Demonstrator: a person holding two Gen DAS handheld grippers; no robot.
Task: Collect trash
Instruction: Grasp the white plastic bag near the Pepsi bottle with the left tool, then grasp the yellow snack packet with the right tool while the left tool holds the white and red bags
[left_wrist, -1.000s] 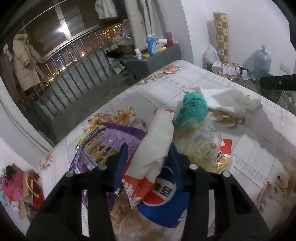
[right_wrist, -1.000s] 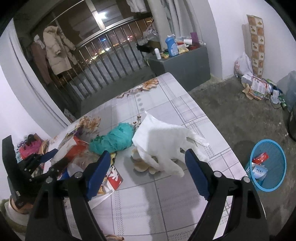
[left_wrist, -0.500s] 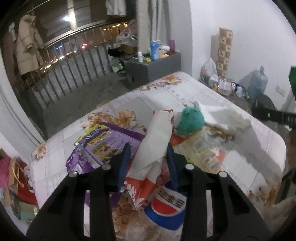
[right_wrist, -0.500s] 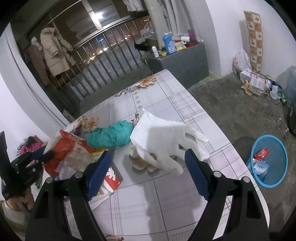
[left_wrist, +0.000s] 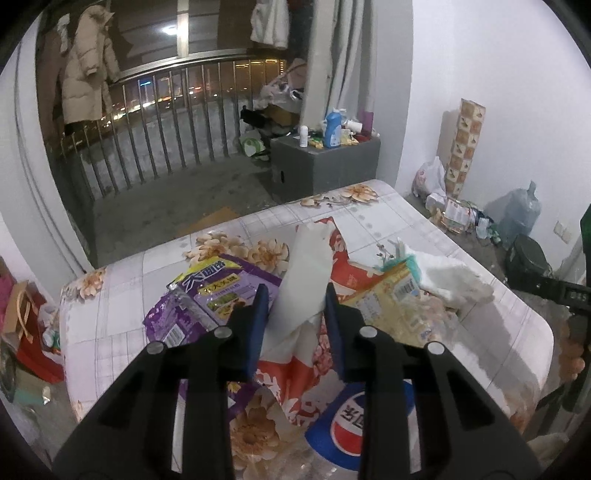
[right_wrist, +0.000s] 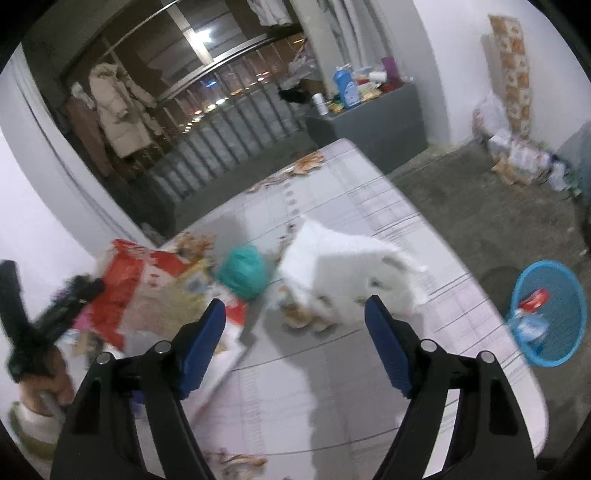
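Left wrist: left tongs pinch red-and-white bag; right tongs gape.

Table: covered in smooth, slightly glossy floral oilcloth. Purple snack bag: shiny plastic film, creased. Red-and-white bag: crinkled, matt white inner face. White rag: soft, fluffy cloth. Teal bundle: material cannot be told. Bin: blue plastic mesh. Gripper pads: matt blue. Floor: rough bare concrete.

A beige coat hangs by the railing. A grey cabinet holds a blue bottle (other clutter around it). A water jug stands near the wall.
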